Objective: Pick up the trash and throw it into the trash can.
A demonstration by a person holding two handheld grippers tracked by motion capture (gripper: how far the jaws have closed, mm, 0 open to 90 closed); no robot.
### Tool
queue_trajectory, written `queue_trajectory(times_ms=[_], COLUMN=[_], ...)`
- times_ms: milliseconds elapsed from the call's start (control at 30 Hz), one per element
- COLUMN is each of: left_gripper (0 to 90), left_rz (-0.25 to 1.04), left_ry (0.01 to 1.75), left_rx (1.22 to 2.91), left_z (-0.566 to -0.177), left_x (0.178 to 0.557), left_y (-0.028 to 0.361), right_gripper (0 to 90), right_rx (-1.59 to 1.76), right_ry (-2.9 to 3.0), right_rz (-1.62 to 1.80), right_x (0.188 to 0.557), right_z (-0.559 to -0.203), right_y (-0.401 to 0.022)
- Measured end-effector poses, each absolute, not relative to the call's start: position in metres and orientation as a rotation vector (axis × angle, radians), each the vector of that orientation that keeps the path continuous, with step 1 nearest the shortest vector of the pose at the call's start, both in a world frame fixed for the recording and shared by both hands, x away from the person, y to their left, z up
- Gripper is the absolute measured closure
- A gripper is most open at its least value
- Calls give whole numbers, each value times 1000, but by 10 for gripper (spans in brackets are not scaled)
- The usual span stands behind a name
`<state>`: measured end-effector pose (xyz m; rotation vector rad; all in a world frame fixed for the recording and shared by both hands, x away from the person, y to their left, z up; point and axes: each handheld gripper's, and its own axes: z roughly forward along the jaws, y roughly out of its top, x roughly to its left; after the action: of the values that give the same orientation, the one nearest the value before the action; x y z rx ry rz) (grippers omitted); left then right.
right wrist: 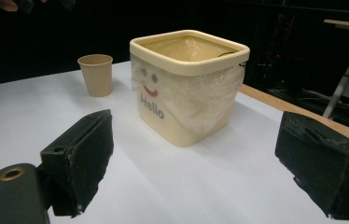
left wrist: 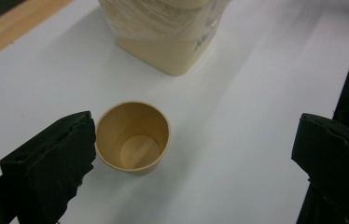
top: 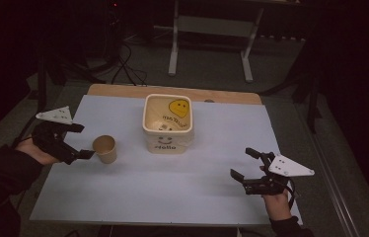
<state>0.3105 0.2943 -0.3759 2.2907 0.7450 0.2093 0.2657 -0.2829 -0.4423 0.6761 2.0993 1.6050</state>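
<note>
A small brown paper cup (top: 105, 148) (left wrist: 133, 137) (right wrist: 96, 73) stands upright and empty on the white table top (top: 172, 187), left of a cream square bin (top: 167, 122) (right wrist: 189, 84) lined with clear plastic and marked "Hello". My left gripper (top: 83, 140) (left wrist: 191, 154) is open just left of the cup, one jaw right beside the cup's rim and nothing held. My right gripper (top: 244, 162) (right wrist: 191, 168) is open near the table's front right, pointing toward the bin, well apart from it.
A wooden edge (top: 123, 90) shows along the table's far side. Beyond it stand a white table frame (top: 212, 39) and cables (top: 123, 64) on a dark floor. The white bin's bottom carries a yellow smiley print (top: 178, 108).
</note>
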Motion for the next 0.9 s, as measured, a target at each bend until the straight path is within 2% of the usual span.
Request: queue_trajectory(times_ms=[400, 900], left_gripper=[4, 2], left_rz=[175, 101], left_ry=[686, 632], left_rx=[2451, 2634], left_z=[-370, -387], left_x=[323, 347], left_y=[276, 253], right_gripper=[113, 113], right_rx=[677, 675], right_ry=[2119, 2145], right_rz=[1598, 1585], right_x=[267, 268], right_z=[-444, -445], right_y=[-282, -279])
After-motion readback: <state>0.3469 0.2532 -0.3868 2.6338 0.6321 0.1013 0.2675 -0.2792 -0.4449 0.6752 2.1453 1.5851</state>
